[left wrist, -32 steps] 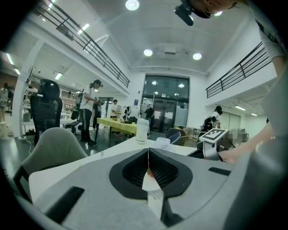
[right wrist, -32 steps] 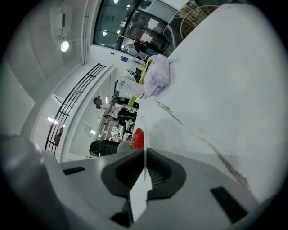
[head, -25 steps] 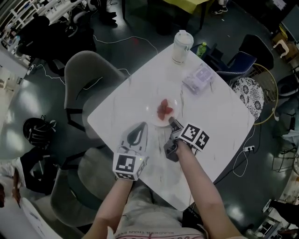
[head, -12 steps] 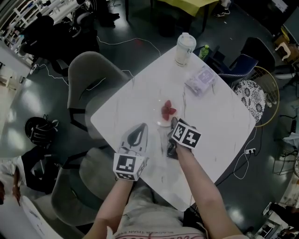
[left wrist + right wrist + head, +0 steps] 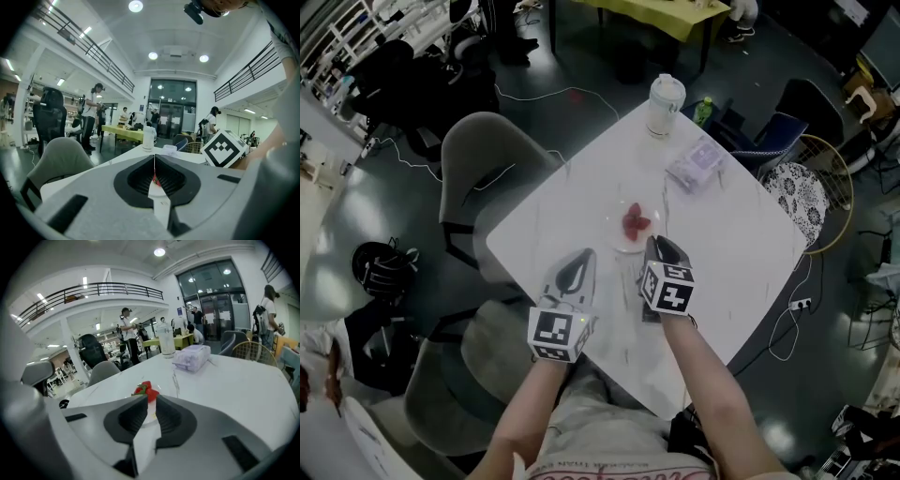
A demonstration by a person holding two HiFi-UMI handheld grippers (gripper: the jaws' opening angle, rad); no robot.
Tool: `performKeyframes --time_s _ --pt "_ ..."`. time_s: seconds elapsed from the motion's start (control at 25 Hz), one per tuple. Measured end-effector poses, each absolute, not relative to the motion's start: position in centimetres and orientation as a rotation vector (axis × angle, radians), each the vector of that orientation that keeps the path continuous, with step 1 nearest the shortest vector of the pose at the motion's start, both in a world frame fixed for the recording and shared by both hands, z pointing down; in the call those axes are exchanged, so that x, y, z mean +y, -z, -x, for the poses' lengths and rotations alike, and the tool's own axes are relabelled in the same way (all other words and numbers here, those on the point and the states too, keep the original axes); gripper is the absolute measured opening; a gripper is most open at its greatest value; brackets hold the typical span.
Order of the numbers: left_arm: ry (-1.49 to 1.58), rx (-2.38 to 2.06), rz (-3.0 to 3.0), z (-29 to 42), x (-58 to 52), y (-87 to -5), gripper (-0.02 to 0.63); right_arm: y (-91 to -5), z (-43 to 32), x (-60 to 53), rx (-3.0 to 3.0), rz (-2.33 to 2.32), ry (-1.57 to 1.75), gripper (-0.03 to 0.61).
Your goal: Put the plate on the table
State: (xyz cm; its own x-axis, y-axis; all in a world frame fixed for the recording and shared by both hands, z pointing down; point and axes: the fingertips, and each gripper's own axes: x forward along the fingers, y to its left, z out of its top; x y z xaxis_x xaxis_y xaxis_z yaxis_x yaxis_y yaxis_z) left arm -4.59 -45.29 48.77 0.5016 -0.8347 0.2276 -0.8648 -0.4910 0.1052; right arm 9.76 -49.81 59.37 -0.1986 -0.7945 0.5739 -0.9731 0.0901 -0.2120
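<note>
Right gripper point(image 5: 660, 243) has drawn back; plate point(image 5: 615, 234) lies just beyond its parted jaws.

Dim head view; bright ceiling lights point(image 5: 136, 5) overhead; fisheye edges dark, warped

White table point(image 5: 736, 239) bears plate point(image 5: 616, 235), cup point(image 5: 666, 101), tissue pack point(image 5: 696, 162).

Table point(image 5: 741, 244) top's a smooth, glossy white with faint marble-style veins, and the plate point(image 5: 612, 232) looks like clear shiny glass or plastic. My left gripper point(image 5: 579, 258) and right gripper point(image 5: 662, 246) are matt grey plastic, and the chair point(image 5: 483, 155) looks like soft grey cloth.
</note>
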Motion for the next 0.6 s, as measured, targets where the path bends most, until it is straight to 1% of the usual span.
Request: performKeyframes --time_s 0.2,0.6 --pt "-0.189 -1.449 -2.567 4.6 -43.8 -47.2 0.008 -54.9 -8.2 -47.1 -2.180 -1.723 -0.652 0.006" --pt "-0.098 -1.422 -2.663 3.8 -39.5 -42.9 0.008 -45.8 -6.3 -39.8 -2.433 -1.673 -0.445 0.003"
